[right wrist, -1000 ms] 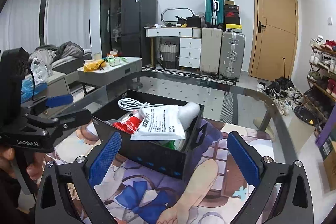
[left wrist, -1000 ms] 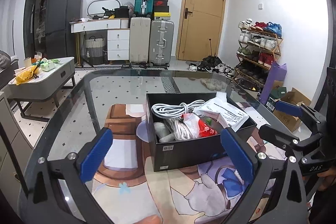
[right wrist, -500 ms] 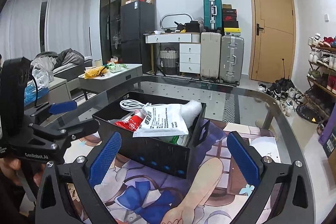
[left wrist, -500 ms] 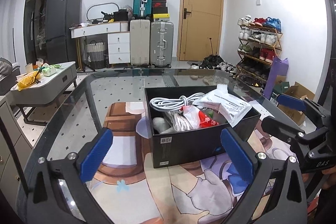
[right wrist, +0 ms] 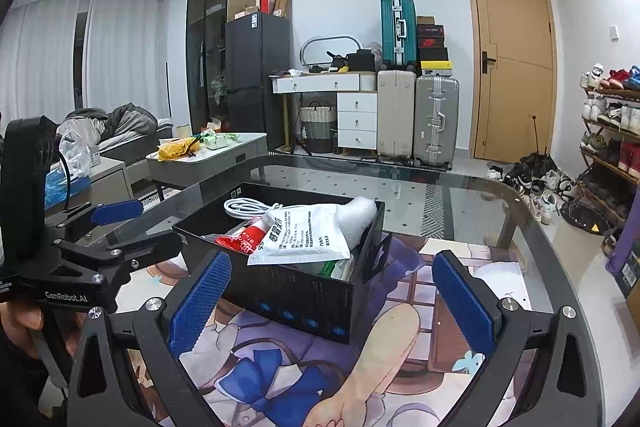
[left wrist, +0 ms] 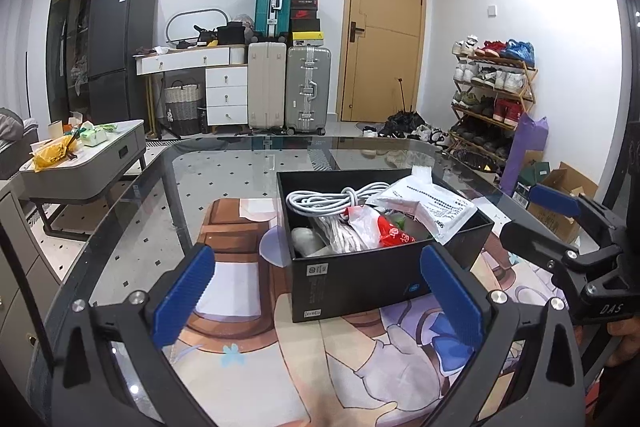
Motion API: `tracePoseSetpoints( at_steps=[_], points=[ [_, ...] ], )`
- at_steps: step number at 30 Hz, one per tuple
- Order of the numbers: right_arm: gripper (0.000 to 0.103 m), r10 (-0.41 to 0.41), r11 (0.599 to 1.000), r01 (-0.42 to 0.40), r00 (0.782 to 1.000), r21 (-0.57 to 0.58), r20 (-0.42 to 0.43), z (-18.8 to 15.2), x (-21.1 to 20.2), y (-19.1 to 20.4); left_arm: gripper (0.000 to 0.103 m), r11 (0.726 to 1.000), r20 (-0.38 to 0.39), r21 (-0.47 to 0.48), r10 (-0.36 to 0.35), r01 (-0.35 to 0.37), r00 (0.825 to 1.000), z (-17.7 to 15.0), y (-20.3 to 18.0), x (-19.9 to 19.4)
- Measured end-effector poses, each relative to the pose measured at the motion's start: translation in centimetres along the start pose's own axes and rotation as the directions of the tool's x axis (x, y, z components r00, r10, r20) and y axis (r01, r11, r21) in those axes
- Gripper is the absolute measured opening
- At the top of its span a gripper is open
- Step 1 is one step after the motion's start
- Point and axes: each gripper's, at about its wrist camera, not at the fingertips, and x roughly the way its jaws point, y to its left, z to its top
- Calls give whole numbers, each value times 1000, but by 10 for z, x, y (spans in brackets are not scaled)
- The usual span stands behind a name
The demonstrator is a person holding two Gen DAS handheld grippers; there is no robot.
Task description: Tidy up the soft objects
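A black box [left wrist: 360, 277] [right wrist: 304, 297] stands on the printed mat of a glass table. It holds a coiled white cable [left wrist: 324, 197] [right wrist: 244, 206], a white printed pouch [left wrist: 430, 203] [right wrist: 304, 237], a red and white bag [left wrist: 380, 227] [right wrist: 240, 239] and a white foam roll [right wrist: 362, 215]. My left gripper [left wrist: 318, 291] is open, held in front of the box with nothing between its fingers. My right gripper [right wrist: 330, 297] is open too, on the box's other side, empty. Each gripper shows in the other's view, at the right [left wrist: 548, 219] and at the left [right wrist: 120, 227].
The glass table [left wrist: 224, 171] has a rounded far edge. Beyond it stand a grey coffee table [left wrist: 84, 155] with clutter, suitcases [left wrist: 288, 87], a white desk [left wrist: 192, 61], a wooden door [left wrist: 384, 47] and a shoe rack [left wrist: 492, 95]. Cardboard boxes [left wrist: 560, 187] lie on the floor at the right.
Both cameras have tilted upward and drawn back slightly, so the box sits lower and a little farther in each view. Both grippers stay open and empty.
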Motion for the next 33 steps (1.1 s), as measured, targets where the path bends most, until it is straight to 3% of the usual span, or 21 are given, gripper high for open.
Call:
tracePoseSetpoints(
  at_steps=[13,33],
  points=[
    [102,-1,1000,1,1000,2,-3,0,0,0,103,998,25,40,37,-38,999,-4,-9,-5],
    [102,-1,1000,1,1000,-3,0,-1,-1,1,103,999,26,27,43,-44,999,-3,-10,-5]
  ],
)
